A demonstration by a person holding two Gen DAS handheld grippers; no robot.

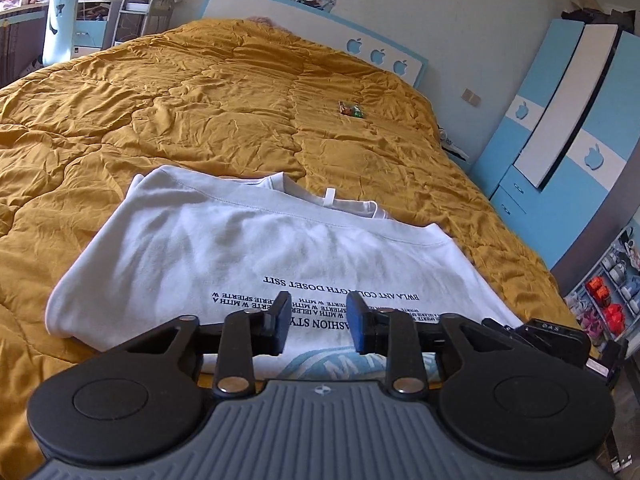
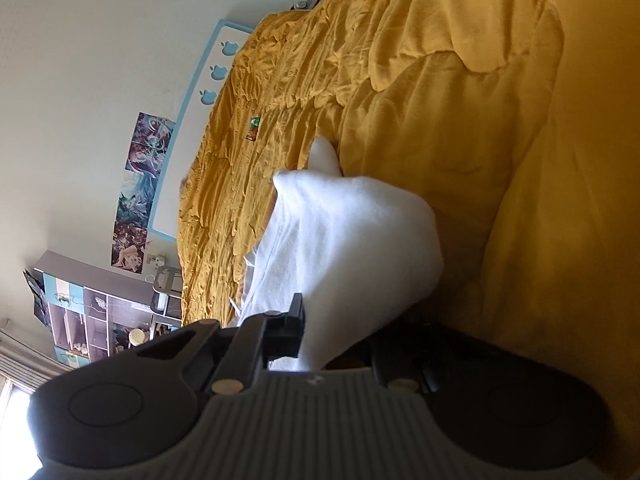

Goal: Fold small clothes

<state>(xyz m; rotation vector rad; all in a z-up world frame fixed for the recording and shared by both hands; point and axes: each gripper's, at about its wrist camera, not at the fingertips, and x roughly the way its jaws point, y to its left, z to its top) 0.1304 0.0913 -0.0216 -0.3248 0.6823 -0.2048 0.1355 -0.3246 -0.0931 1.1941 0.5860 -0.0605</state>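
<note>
Biggest thing in front of you is the mustard quilt (image 1: 208, 92), a soft quilted cover, heavily creased, puckered along its stitch lines, spread over the whole bed. Behind it runs the flat white headboard (image 1: 280, 12) with a blue border and apple-shaped cutouts, and off to the side stands a glossy blue-and-white wardrobe (image 1: 560, 112) with the same apple shapes. On the quilt near you lies the white T-shirt (image 1: 240, 248), smooth knit cotton, folded over so a straight stitched hem crosses it, ribbed collar and small neck label showing past that hem, black printed lettering upside down toward you and a pale blue graphic at the near edge. Your left gripper (image 1: 318, 322) hangs just above the printed area, one black pad and one blue pad standing a narrow gap apart, nothing between them, cloth only behind. Your right gripper (image 2: 316, 336) is closed tight on a bunched fold of the same shirt; from its wrist view the fabric drapes up from the pinch in a soft rounded hump, with only one black finger (image 2: 294, 332) visible, the other hidden under cloth. Smallest item: a crinkly red-and-green wrapper (image 1: 352, 109) lying well apart on the quilt, up toward the headboard.
</note>
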